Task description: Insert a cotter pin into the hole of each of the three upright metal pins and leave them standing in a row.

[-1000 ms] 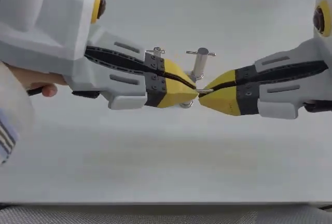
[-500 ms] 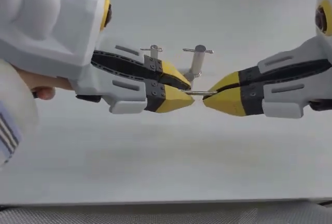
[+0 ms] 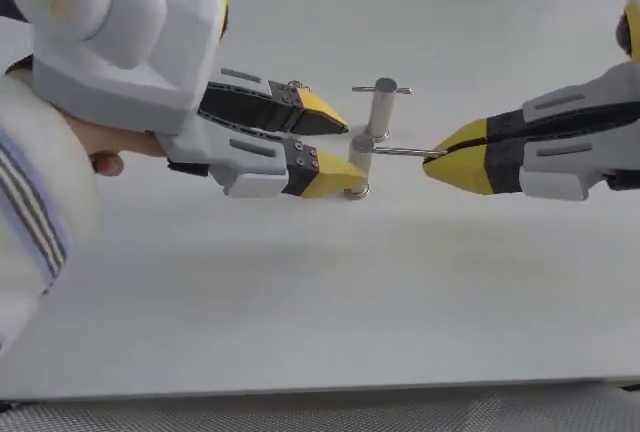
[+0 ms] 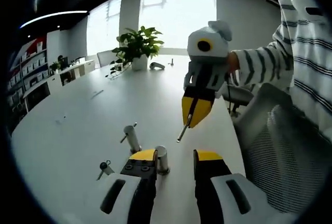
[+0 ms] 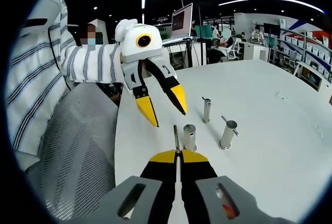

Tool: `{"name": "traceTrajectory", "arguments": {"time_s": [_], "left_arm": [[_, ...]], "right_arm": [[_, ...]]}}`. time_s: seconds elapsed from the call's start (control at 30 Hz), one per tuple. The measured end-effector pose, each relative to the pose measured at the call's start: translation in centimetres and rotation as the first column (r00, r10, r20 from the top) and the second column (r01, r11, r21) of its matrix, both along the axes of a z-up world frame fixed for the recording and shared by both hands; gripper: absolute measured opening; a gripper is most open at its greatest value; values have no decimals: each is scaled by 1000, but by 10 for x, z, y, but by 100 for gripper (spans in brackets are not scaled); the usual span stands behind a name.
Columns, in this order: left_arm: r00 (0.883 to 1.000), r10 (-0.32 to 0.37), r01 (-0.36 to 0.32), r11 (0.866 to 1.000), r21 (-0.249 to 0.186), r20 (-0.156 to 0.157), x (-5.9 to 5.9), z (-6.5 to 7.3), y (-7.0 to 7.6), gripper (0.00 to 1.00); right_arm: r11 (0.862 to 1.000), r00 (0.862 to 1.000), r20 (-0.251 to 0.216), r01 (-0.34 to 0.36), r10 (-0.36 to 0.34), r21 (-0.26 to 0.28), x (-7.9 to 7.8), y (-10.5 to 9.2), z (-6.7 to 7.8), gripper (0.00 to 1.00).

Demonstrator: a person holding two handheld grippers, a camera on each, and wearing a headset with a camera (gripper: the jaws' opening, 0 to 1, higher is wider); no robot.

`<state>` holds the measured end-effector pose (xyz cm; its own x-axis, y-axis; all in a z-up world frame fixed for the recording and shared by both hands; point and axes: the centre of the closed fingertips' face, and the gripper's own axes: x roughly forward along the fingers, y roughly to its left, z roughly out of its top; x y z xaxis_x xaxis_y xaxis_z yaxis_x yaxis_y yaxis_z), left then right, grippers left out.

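The left tongs (image 3: pixel 340 150) are spread wide and hold nothing. Their two yellow tips sit to either side of the bare metal pin (image 3: pixel 360 157). Judging from that, they are there to steady the pin on the table (image 3: pixel 300 292) while it is threaded. In the left gripper view this pin stands right beside one jaw, but whether they touch cannot be told.

Beyond the left tongs' far jaw stands the third metal pin (image 5: pixel 207 109), with a crosspiece already through its top. Just past the tips, behind the bare pin, the second metal pin (image 3: pixel 384 110) is fitted the same way. Two of the three look done, so the nearest pin is likely the last one.

The cotter pin (image 3: pixel 405 151) lies level between the two tongs, pointing from the right tongs at the bare pin's head, which suits a sideways push into the hole. Its free end is close to the head, and whether it has entered the hole cannot be made out.

The right tongs (image 3: pixel 432 159) are closed tight on the cotter pin's tail, and that keeps it straight.
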<state>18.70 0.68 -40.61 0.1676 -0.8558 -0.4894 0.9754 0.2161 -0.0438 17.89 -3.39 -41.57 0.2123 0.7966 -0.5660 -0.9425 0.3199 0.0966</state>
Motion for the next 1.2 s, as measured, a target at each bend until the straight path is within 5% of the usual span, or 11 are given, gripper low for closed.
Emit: {"name": "traceTrajectory", "arguments": {"time_s": [0.27, 0.7, 1.2], "left_arm": [[999, 19, -20, 998, 58, 27, 22, -15, 0, 25], [1000, -8, 7, 994, 106, 12, 22, -25, -7, 9], [1000, -13, 12, 993, 114, 5, 18, -23, -13, 9]], "right_arm": [[999, 1000, 5, 25, -24, -24, 18, -6, -15, 0], [999, 1000, -6, -14, 14, -41, 23, -1, -26, 0], [998, 1000, -13, -27, 26, -49, 29, 6, -33, 0]]}}
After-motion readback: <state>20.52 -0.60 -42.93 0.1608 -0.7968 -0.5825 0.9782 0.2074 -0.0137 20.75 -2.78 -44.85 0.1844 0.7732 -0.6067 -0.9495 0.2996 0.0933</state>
